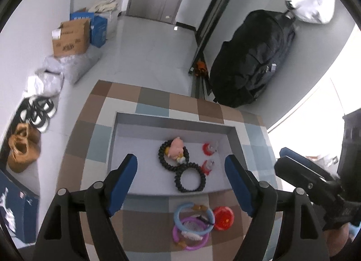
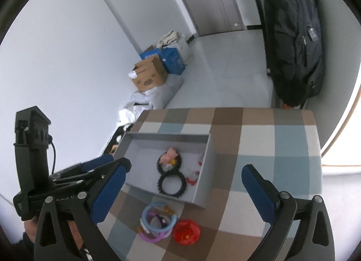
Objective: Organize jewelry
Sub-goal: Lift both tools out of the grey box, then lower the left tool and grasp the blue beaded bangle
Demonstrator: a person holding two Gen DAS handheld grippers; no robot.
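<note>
A grey tray (image 1: 117,148) (image 2: 203,184) sits on a checkered table (image 1: 94,130) (image 2: 282,139). In it lie two black beaded bracelets (image 1: 190,179) (image 2: 172,185), a pink pig charm (image 1: 176,148) (image 2: 168,156) and two red-and-clear ornaments (image 1: 208,149) (image 2: 194,177). In front of the tray lie a blue bangle (image 1: 194,217) (image 2: 158,218), a purple bangle (image 1: 191,237) (image 2: 153,237) and a red round item (image 1: 223,218) (image 2: 187,231). My left gripper (image 1: 180,179) is open and empty above the tray. My right gripper (image 2: 182,188) is open and empty above the table.
A black backpack (image 1: 250,58) (image 2: 293,42) stands past the table's far right. Cardboard and blue boxes (image 1: 72,37) (image 2: 151,73), plastic bags and shoes (image 1: 38,112) lie on the floor along the left wall. The other gripper shows at each view's edge (image 1: 311,184) (image 2: 33,170).
</note>
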